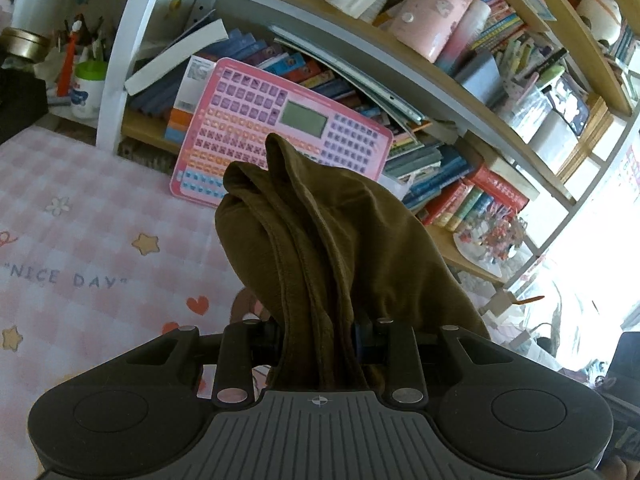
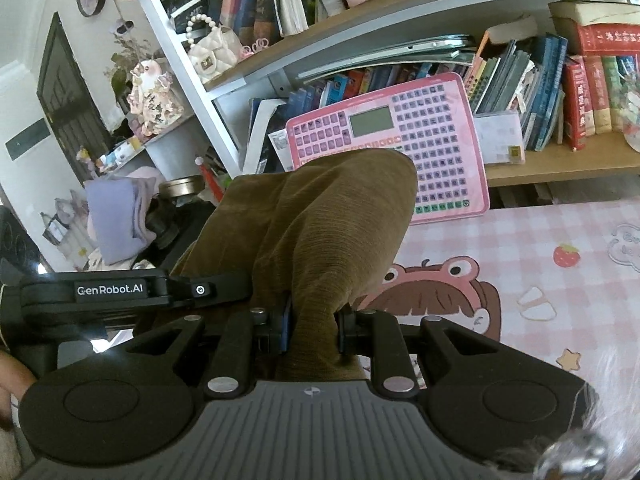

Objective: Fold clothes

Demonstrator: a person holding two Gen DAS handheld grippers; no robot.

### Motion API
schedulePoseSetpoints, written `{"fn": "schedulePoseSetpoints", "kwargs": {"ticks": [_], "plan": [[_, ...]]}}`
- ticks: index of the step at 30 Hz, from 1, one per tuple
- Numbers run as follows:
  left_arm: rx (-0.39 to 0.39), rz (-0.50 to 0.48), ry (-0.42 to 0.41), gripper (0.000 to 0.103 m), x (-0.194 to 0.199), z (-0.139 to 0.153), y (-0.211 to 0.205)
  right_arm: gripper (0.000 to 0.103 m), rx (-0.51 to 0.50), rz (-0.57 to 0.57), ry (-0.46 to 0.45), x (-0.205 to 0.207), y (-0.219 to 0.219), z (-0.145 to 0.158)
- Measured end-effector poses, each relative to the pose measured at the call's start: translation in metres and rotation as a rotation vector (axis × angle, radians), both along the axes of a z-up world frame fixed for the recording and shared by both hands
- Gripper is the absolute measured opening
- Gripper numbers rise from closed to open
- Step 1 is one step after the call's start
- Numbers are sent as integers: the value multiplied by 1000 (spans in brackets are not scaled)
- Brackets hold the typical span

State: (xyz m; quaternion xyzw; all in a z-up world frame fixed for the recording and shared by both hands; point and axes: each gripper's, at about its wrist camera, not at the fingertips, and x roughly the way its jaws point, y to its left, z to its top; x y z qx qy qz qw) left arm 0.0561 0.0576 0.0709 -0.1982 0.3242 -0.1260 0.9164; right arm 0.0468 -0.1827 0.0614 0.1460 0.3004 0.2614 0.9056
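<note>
A bookshelf (image 1: 420, 92) packed with books fills the upper half of both views, curving across the top of each frame. Below it a pink checked tablecloth (image 1: 80, 216) printed with stars, hearts and the words "NICE DAY" covers the lower left of the left wrist view and the lower right of the right wrist view, where a cartoon frog-hooded face shows on it. A pink toy keyboard (image 1: 288, 128) with a small screen leans against the books at centre frame in both views.

The brown garment (image 1: 320, 240) rises up the middle of each frame, bunched and lifted off the tablecloth. In the left wrist view the left gripper (image 1: 318, 334) pinches several hemmed folds of it at lower centre, its fingers pressed against the cloth. In the right wrist view the right gripper (image 2: 314, 326) likewise clamps a thick ribbed bundle of the garment at lower centre. At middle left of that view, a black device marked "GenRobot.AI" (image 2: 110, 290) sits just beside the cloth.
</note>
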Motion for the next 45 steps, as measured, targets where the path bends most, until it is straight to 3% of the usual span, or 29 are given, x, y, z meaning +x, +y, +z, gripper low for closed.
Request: {"fn": "schedulePoseSetpoints", "kwargs": {"ticks": [11,26,28,30,32,34,38,45], "plan": [[-50,-25,26,28,46,-16,43,19,-30,-25,0,40,42,-11],[-94,-60,58,28,123,-61,84,19,-91,-53,15,111,84,-51],[-109,-51,76,29,130,-71,90,19,-64,-53,33,120,83,-62],[-113,-48,129,29,140,-87,96,20,-26,-61,108,133,80,-80],[-99,-54,186,29,147,-104,98,23,16,-80,218,143,75,-101],[-109,-60,189,33,148,-112,101,28,83,-122,311,148,68,-121],[-125,-55,204,37,149,-112,105,32,193,-176,349,144,59,-131],[-17,-30,177,40,134,-95,100,56,62,-206,313,133,62,-108]]}}
